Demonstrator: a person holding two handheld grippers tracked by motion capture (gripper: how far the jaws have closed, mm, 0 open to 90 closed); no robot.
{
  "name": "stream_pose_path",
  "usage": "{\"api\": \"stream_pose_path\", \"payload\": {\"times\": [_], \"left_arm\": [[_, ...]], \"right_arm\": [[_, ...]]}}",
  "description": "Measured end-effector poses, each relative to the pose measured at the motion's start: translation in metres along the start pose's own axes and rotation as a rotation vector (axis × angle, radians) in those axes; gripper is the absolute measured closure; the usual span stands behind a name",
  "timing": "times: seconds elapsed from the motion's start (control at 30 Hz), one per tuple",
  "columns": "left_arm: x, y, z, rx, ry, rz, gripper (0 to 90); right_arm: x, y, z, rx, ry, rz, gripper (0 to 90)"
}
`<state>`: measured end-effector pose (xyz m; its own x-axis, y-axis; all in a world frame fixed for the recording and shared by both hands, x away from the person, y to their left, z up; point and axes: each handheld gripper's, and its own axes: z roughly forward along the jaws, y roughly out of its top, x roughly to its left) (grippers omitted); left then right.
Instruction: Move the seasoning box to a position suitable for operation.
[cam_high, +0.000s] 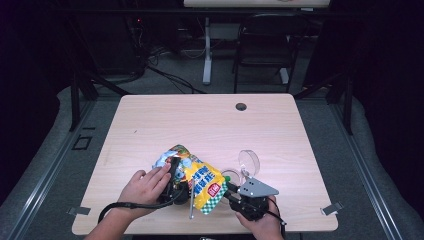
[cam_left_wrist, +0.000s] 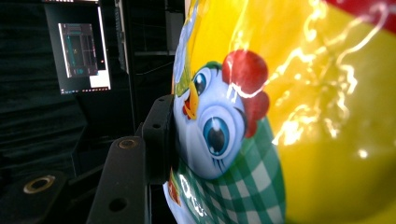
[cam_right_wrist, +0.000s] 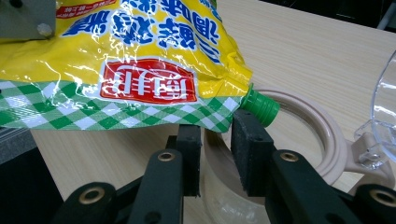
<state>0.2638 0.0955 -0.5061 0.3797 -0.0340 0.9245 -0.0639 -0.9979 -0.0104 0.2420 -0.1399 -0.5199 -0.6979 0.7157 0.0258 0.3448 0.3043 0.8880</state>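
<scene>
I am gripping the yellow bag with my left gripper, the one pad I can see pressing flat against its printed side, and holding it up near the front edge of the table. My right gripper is sitting with its jaws parted just below the bag's green spout, pinching nothing. That spout is hanging over the open jar, whose clear lid is tipped back; I cannot tell what is inside the jar.

The wooden counter stands on grey floor. Behind it, a black chair and a white desk leg stand in dim light.
</scene>
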Motion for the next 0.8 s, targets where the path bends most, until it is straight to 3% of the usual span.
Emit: {"api": "stream_pose_path", "payload": {"times": [0.8], "left_arm": [[0.0030, 0.0047, -0.0008, 0.022, 0.004, 0.037, 54.5]], "right_arm": [[-0.0015, -0.0010, 0.0010, 0.012, -0.004, 0.004, 73.4]]}}
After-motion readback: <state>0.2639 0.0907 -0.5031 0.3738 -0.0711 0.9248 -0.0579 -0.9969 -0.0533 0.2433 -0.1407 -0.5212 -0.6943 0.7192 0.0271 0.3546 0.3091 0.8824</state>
